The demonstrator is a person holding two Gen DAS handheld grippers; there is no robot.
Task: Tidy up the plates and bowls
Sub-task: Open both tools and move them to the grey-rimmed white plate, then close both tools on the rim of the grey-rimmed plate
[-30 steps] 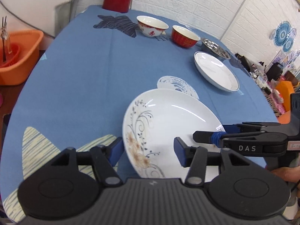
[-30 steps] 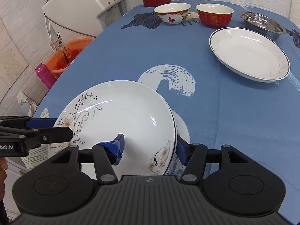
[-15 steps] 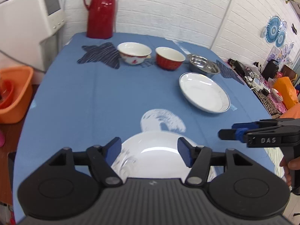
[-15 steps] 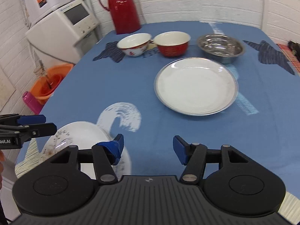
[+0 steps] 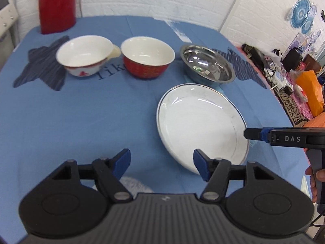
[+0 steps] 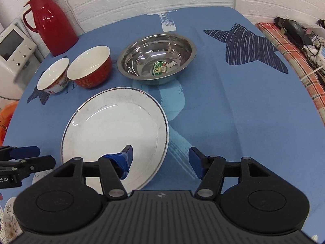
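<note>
My L claw (image 5: 161, 167) apart, empty, above desk (image 5: 91, 122) left of plate (image 5: 201, 126). My R claw (image 6: 160, 162) apart, straddling plate near rim. Red bowl (image 5: 147, 58), white bowl (image 5: 84, 56), steel bowl (image 5: 207, 64) behind plate.

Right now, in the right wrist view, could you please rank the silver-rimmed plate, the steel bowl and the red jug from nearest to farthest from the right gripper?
From the right gripper:
1. Silver-rimmed plate, directly below its left finger, front left.
2. Steel bowl, beyond the plate, centre.
3. Red jug, far left corner by the wall.
</note>
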